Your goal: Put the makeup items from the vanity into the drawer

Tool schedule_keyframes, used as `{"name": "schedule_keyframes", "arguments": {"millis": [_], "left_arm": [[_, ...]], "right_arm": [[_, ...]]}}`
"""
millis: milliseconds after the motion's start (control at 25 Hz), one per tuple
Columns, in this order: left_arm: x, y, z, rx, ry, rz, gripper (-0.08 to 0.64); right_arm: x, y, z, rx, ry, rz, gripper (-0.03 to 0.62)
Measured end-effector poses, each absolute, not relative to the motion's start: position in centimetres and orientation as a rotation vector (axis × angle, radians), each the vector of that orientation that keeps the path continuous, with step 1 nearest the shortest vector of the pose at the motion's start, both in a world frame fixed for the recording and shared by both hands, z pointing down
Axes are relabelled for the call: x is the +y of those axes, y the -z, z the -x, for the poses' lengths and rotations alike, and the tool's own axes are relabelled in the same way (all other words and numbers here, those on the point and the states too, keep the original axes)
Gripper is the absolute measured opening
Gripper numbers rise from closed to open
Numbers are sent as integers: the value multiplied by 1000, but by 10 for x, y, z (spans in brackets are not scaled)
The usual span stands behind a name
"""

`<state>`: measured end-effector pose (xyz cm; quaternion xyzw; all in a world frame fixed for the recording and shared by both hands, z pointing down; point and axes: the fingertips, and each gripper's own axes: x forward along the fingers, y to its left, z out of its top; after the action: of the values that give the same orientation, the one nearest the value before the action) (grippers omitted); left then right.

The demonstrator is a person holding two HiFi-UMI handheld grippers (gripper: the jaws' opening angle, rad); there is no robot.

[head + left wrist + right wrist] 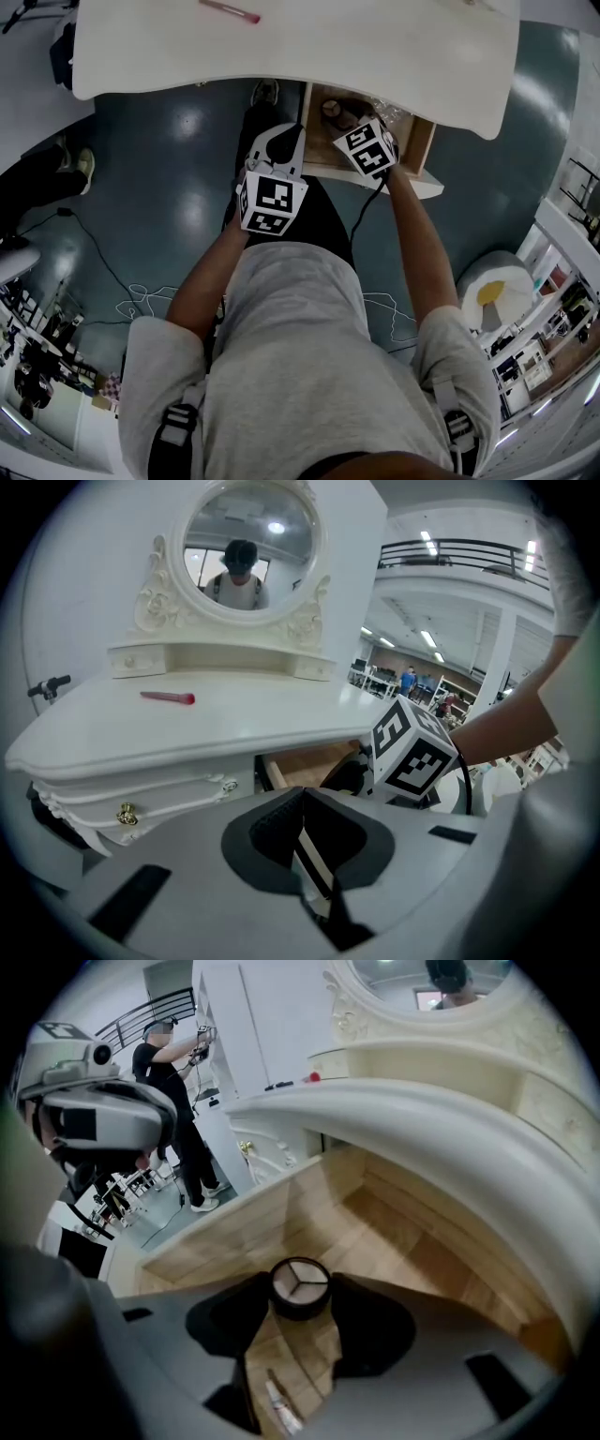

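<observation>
A pink makeup stick [230, 11] lies on the white vanity top [375, 47]; in the left gripper view the stick [169, 697] shows at the far left of the top. The wooden drawer [412, 141] stands pulled out under the top. My right gripper [300, 1309] is inside the drawer [375, 1232], shut on a small round black jar with a pale lid [300, 1288]. A small tube [281, 1408] lies on the drawer floor below it. My left gripper [302, 797] is shut and empty, held in front of the vanity, left of the drawer.
An oval mirror [248, 546] rises at the vanity's back. A closed drawer with a brass knob [127, 813] is left of the open one. Cables [141, 295] lie on the floor. A person [173, 1063] stands at shelves further off.
</observation>
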<state>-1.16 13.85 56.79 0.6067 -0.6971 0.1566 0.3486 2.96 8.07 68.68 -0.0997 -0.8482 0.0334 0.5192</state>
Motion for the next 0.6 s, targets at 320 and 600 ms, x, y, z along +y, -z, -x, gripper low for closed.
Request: {"name": "schedule_keyframes", "arguments": {"millis": [320,600], "left_arm": [[137,-566,11,-1807,-412,-1577,6],[135,-559,14,-1801,-440,-1585,6]], "right_arm": [[76,-693,-34,-1997,-87,226,222],[72,-687,-37,-1996,-137,238,233]]}}
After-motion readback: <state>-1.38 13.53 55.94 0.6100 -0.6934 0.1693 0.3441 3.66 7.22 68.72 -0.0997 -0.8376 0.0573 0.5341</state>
